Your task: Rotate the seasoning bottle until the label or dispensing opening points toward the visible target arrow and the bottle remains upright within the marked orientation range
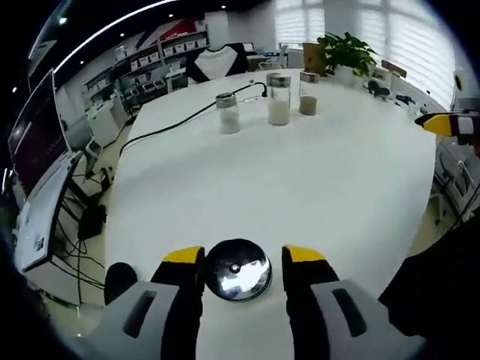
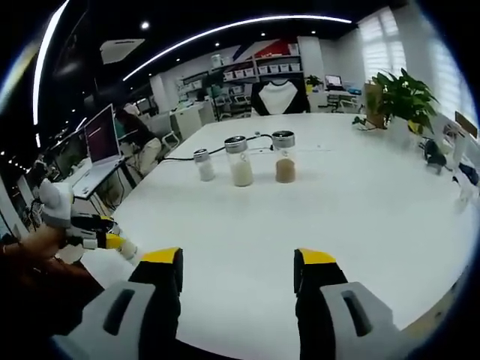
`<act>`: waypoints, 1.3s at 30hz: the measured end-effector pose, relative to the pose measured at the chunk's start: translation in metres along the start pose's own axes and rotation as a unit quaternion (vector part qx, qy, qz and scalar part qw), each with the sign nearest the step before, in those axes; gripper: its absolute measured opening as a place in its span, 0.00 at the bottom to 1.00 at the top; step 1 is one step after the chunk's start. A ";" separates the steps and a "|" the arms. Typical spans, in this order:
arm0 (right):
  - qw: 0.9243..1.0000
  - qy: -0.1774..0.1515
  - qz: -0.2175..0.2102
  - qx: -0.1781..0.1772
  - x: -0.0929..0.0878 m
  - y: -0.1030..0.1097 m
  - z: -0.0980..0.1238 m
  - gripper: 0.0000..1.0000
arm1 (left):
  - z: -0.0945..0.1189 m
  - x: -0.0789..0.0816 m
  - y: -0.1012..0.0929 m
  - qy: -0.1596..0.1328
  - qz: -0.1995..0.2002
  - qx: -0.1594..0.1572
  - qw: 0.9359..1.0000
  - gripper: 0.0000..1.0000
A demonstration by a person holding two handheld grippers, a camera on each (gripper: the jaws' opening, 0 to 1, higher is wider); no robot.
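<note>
Office desks and shelves are sitting behind a big white table (image 1: 300,195). I'm straddling a bottle (image 1: 238,268) near the table's near edge with my left claw (image 1: 240,259), jaws spread either side of its shiny cap, probably lined up for a twist. It's standing upright, long axis vertical; label and opening aren't readable from above, and I'm spotting no arrow. My right claw (image 2: 240,262) is hanging open and empty over the table. Three more jars (image 2: 241,161) are lining up toward the far edge.
</note>
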State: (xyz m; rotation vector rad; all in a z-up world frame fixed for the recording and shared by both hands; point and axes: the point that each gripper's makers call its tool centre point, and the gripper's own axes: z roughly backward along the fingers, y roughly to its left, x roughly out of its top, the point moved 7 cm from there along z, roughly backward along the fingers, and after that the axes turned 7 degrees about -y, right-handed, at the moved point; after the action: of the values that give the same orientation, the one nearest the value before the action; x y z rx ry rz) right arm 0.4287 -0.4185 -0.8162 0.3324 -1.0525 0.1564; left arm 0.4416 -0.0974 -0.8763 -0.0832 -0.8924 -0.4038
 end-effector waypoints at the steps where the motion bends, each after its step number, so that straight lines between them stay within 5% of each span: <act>1: 1.000 0.000 0.000 0.000 0.000 0.000 0.000 0.59 | 0.000 0.000 -0.001 0.001 -0.005 -0.002 1.000 0.44; 8: 1.000 -0.006 -0.002 0.001 0.005 -0.004 -0.003 0.58 | 0.011 0.001 0.009 -0.015 0.033 0.049 0.998 0.44; 21: 1.000 0.005 0.004 0.011 0.004 -0.006 -0.002 0.58 | 0.026 -0.013 0.008 -0.026 0.065 0.069 0.995 0.41; 39: 1.000 0.001 0.007 0.011 0.003 -0.007 0.005 0.55 | 0.005 -0.004 -0.004 -0.034 0.028 0.060 0.997 0.38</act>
State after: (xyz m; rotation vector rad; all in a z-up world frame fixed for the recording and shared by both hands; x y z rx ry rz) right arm 0.4284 -0.4267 -0.8130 0.3454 -1.0516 0.1817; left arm 0.4341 -0.0983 -0.8762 -0.0110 -0.9769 -0.2965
